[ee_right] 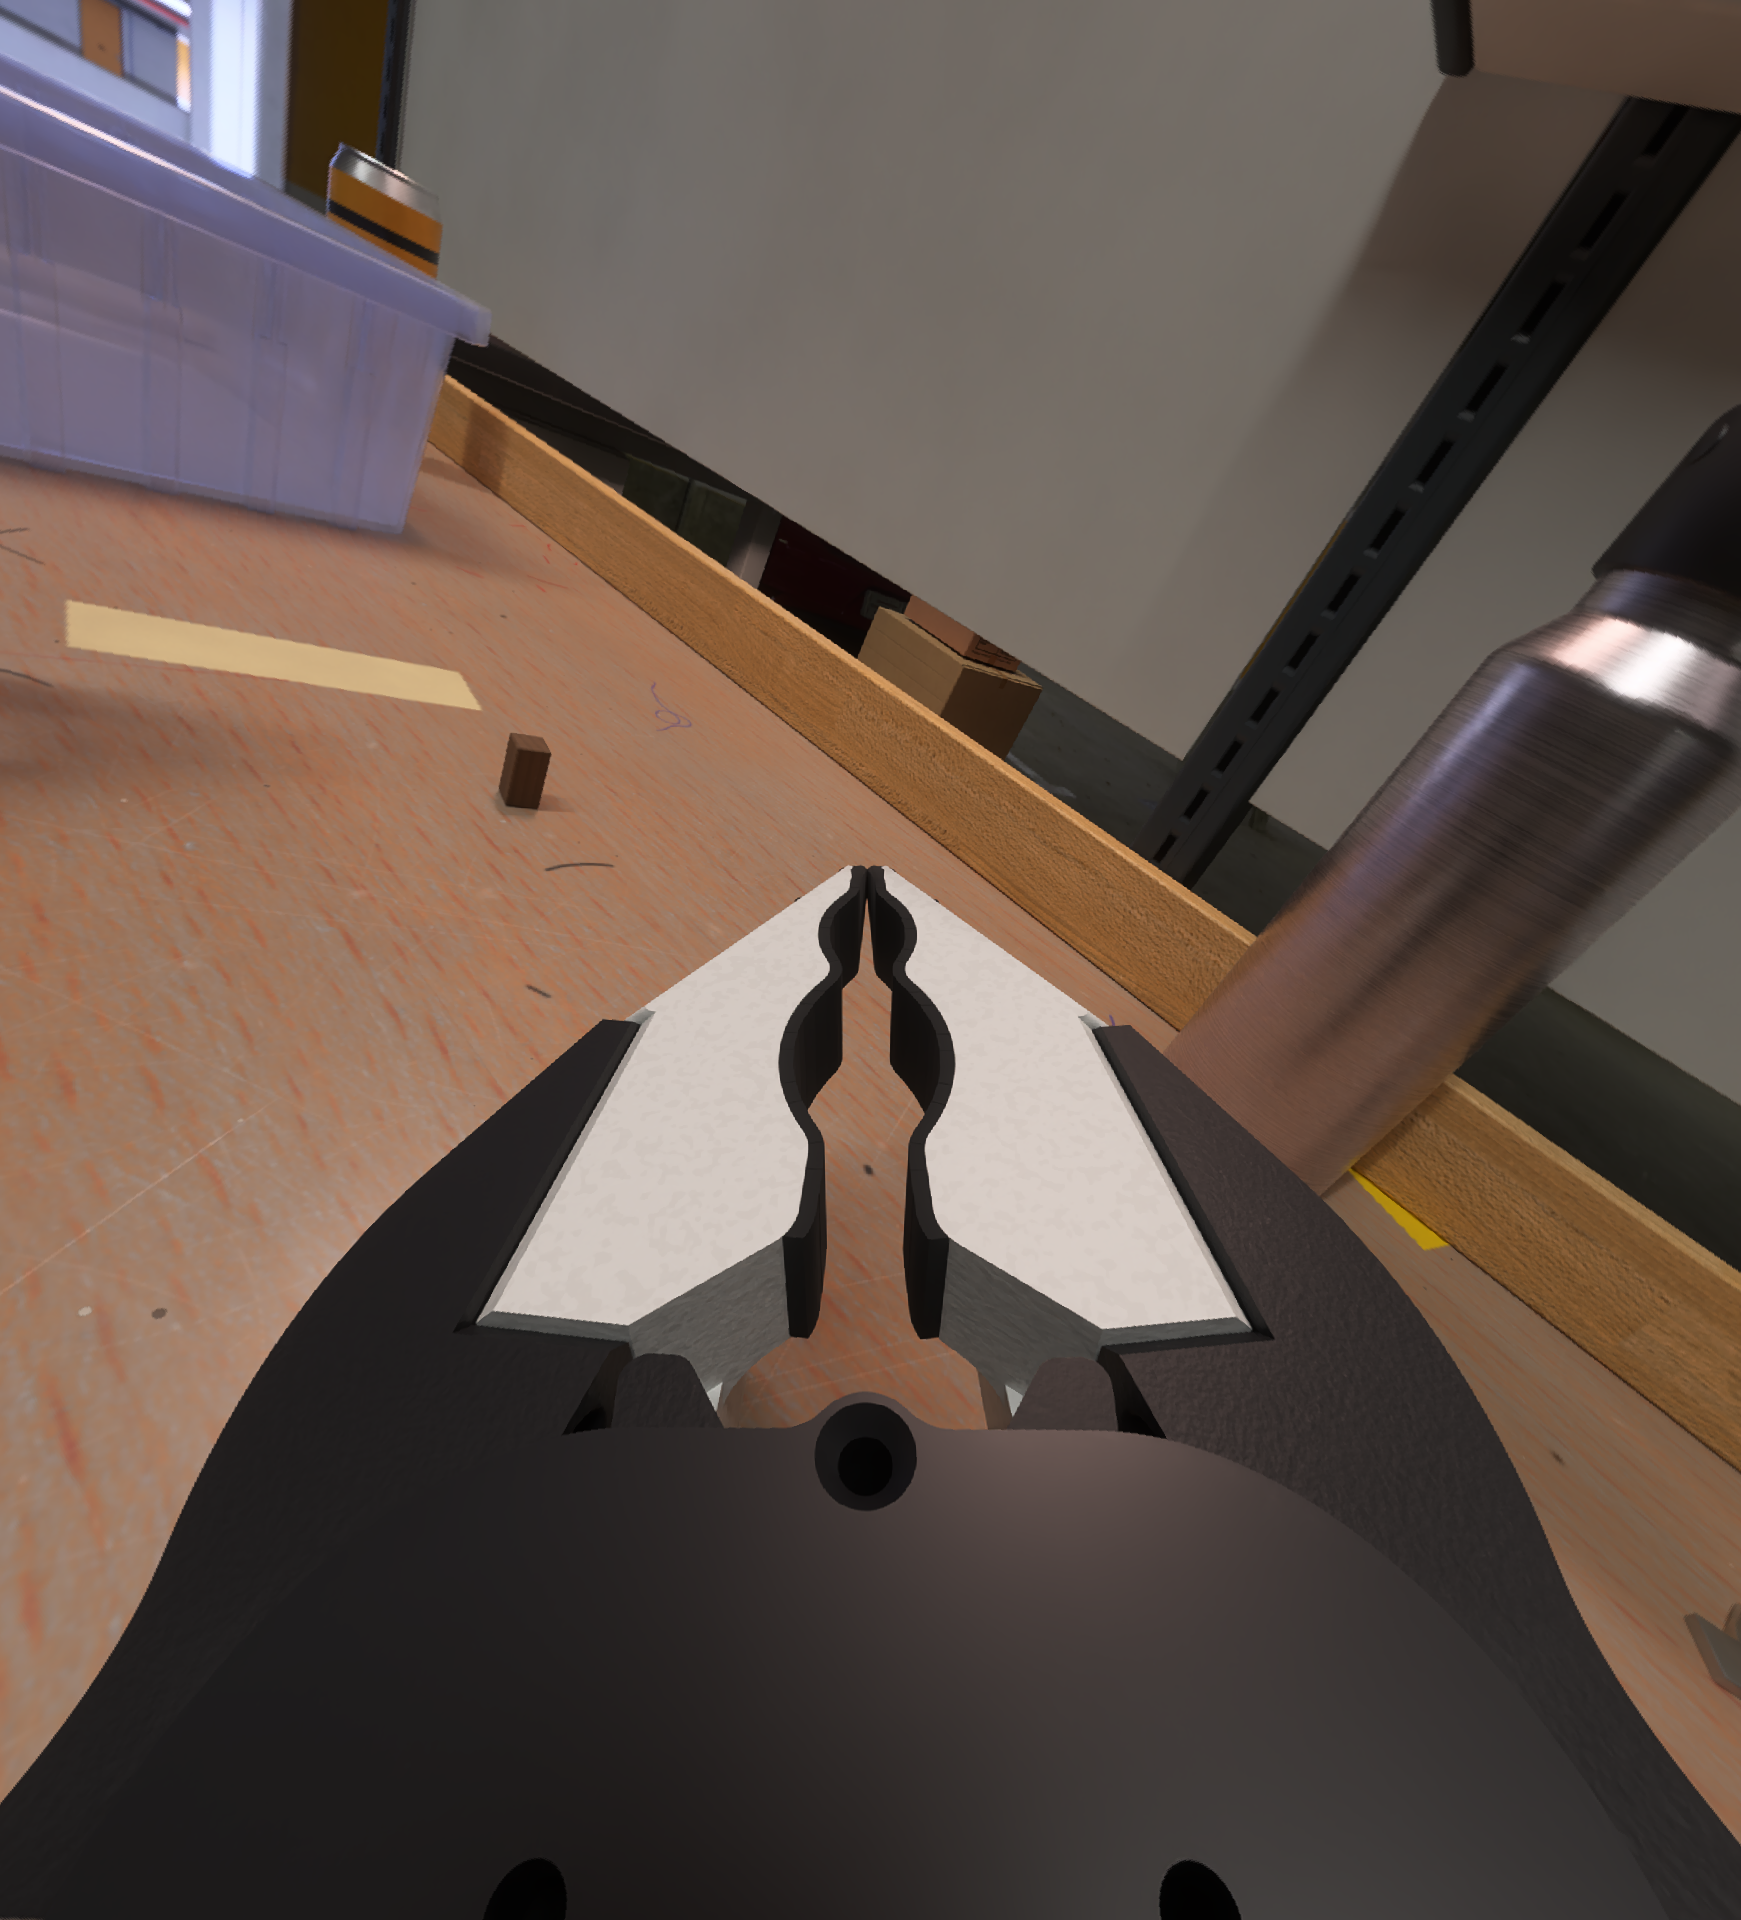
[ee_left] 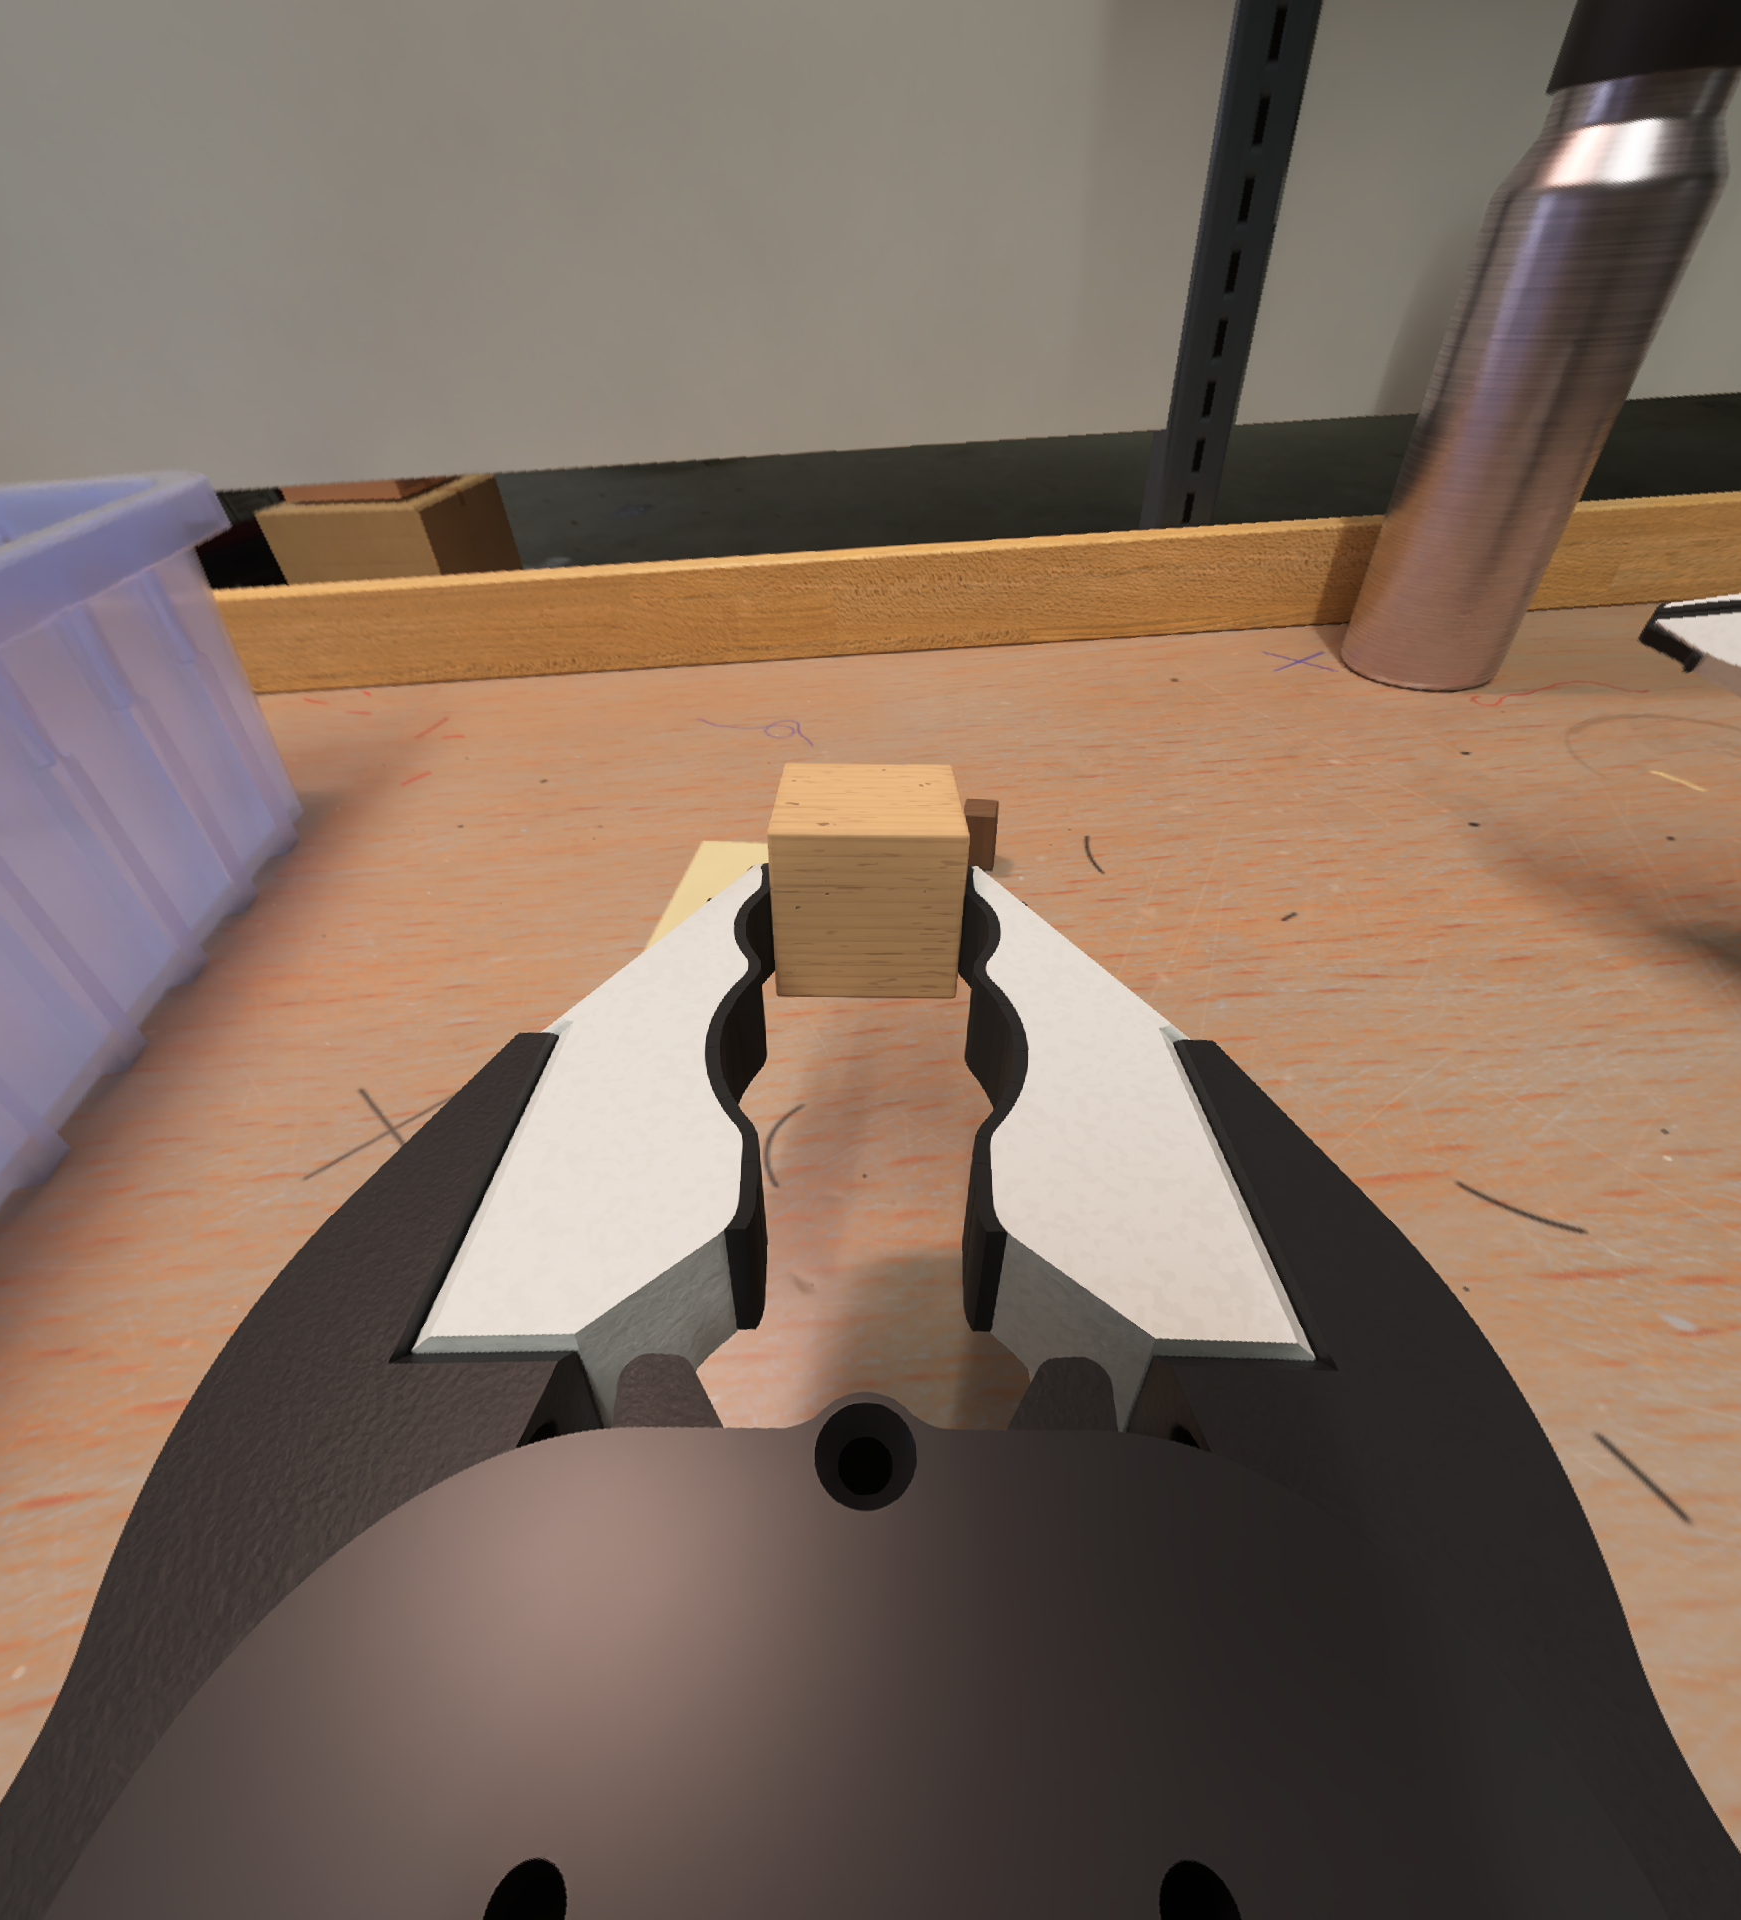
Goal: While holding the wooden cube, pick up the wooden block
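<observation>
**Left gripper holds the cube, small block waits on the desk**

The left gripper (ee_left: 864, 914) has its two fingers (ee_left: 637, 1122) pressed on both sides of the wooden cube (ee_left: 864, 883). The cube is light tan and sits right at the tips. It looks lifted a little above the desk (ee_left: 1365, 1039) — a soft shadow lies on the desk under the fingers.

Just behind the cube, on its right, a bit of the wooden block (ee_left: 982, 829) peeks out. It is small and dark brown. In the right wrist view the same block (ee_right: 524, 770) stands upright on the desk, alone, ahead and to the left of the right gripper (ee_right: 864, 883). Nothing touches it.

The right gripper's fingers (ee_right: 679, 1143) are closed tip to tip and hold nothing. They are well apart from the block.

A pale yellow strip (ee_right: 268, 657) lies flat on the desk beyond the block. A clear plastic bin (ee_left: 55, 790) stands at the left side. A tall shiny metal bottle (ee_left: 1531, 395) with a dark cap stands on the right — close to the wooden rail (ee_left: 741, 613) along the far edge of the desk.
</observation>
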You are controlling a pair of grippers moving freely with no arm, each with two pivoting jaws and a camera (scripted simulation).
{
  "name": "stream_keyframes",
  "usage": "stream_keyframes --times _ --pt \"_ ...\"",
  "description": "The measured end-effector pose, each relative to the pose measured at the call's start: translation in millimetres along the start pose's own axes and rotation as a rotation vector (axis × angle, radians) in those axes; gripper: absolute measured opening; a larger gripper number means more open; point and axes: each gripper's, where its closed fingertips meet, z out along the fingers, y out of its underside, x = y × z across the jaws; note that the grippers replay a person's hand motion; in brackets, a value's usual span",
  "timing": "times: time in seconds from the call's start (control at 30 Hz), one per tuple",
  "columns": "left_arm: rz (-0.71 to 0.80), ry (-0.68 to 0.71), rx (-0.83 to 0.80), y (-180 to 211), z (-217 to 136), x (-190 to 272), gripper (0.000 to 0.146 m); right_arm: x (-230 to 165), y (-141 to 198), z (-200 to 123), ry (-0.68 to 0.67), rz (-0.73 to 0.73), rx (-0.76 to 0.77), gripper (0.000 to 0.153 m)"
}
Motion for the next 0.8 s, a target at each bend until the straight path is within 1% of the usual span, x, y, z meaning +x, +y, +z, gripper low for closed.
stream_keyframes --times 0.13,0.3,0.37,0.4,0.47,0.53,0.6,0.67,0.7,0.77,0.8 --pt "-0.008 -0.014 -0.007 0.0 -0.6 -4.4 0.034 -6.0 -0.5 0.8 -0.024 -0.038 0.000 0.000" --pt "0.058 -0.135 0.004 -0.8 -5.5 -33.1 0.034 -17.9 -1.8 1.4 -0.080 -0.078 0.004 0.000" --pt "0.041 -0.145 0.017 0.0 -5.8 -42.3 0.034 -30.8 -0.7 1.4 -0.149 -0.107 -0.010 0.000" --pt "0.028 -0.142 0.025 -0.1 -5.5 -45.0 0.034 -39.6 0.8 1.5 -0.206 -0.114 -0.032 0.000" --pt "0.018 -0.121 0.052 -2.8 -4.5 -46.2 0.034 -56.2 -0.7 5.3 -0.331 -0.064 -0.092 0.000" --pt "0.035 -0.110 0.070 -5.0 -2.6 -44.7 0.034 -67.3 -11.4 19.2 -0.431 0.002 -0.119 0.001" --pt "0.064 -0.095 0.066 -5.0 -0.2 -40.1 0.034 -77.3 -18.9 41.0 -0.554 0.020 -0.220 0.005" --pt "0.106 -0.089 0.064 -5.0 0.7 -35.3 0.034 -88.5 -20.8 64.2 -0.720 0.055 -0.407 0.008" --pt "0.129 -0.088 0.067 -5.2 0.6 -32.8 0.034 -91.8 -21.0 77.2 -0.777 0.082 -0.501 0.008" --pt "0.178 -0.083 0.071 -5.1 0.7 -27.6 0.034 -95.2 -22.2 105.8 -0.839 0.123 -0.622 0.005" --pt "0.201 -0.080 0.070 -4.7 1.0 -25.2 0.034 -96.1 -21.3 118.5 -0.849 0.147 -0.681 0.000"
